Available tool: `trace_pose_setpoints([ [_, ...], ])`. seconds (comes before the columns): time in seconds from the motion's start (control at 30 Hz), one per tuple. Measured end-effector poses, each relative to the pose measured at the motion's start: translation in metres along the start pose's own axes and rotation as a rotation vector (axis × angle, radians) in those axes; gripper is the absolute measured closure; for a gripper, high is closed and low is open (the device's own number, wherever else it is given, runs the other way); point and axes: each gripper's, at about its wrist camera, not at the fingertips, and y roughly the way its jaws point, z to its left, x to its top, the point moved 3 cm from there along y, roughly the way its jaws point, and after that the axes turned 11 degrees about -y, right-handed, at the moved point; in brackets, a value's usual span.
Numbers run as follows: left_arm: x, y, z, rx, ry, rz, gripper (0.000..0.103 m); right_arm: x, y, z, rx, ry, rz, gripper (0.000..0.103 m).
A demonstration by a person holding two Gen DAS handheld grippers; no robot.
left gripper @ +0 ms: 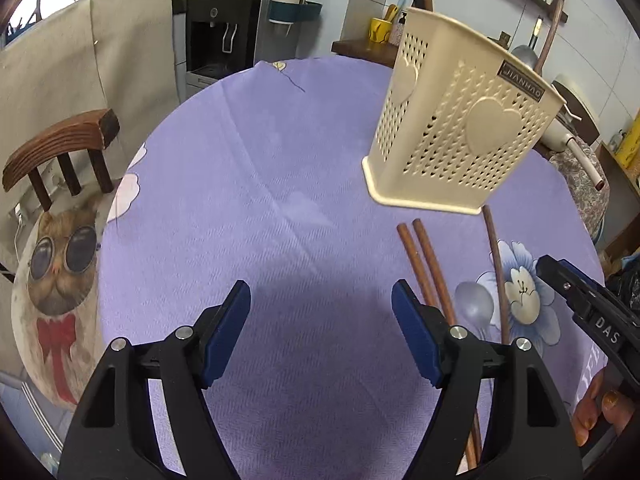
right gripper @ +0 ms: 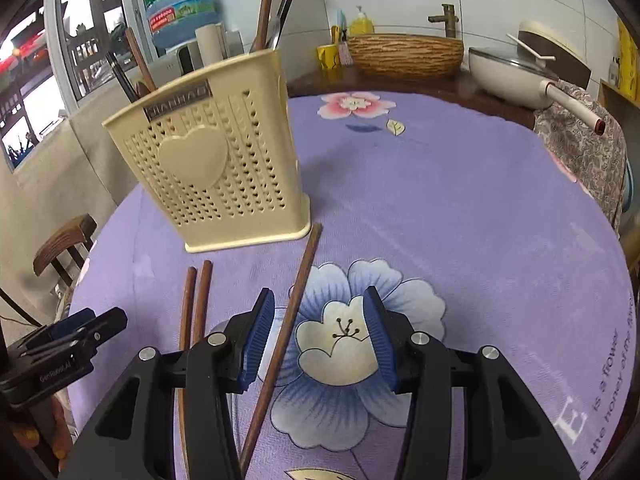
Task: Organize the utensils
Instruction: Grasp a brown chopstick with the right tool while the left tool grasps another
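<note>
A cream perforated utensil holder stands on the purple tablecloth and holds several utensils. In front of it lie two brown chopsticks side by side, a single brown chopstick and a metal spoon, mostly hidden in the right wrist view. My left gripper is open and empty, left of the chopstick pair. My right gripper is open, low over the single chopstick, which passes by its left finger. It also shows in the left wrist view.
The round table's edge curves close on all sides. A wooden chair with a cat cushion stands at the left. A water dispenser, a woven basket and a pan are behind the table.
</note>
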Motion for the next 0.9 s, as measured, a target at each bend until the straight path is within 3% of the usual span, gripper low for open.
trace_pose_setpoints([
  [0.33,-0.009,-0.001,-0.008,0.001,0.042,-0.002,0.03,0.002,0.045,0.022,-0.031,-0.035,0.101,0.066],
  [0.53,-0.009,0.002,-0.006,0.003,0.038,0.009,0.03,0.009,0.057,0.019,-0.045,-0.029,0.107,0.069],
  [0.8,-0.008,0.006,-0.016,0.001,0.073,0.011,0.03,0.009,0.056,0.015,-0.058,-0.105,0.111,0.09],
  [0.9,-0.008,0.01,-0.026,0.0,0.098,0.016,0.03,0.008,0.055,0.011,-0.05,-0.12,0.119,0.091],
])
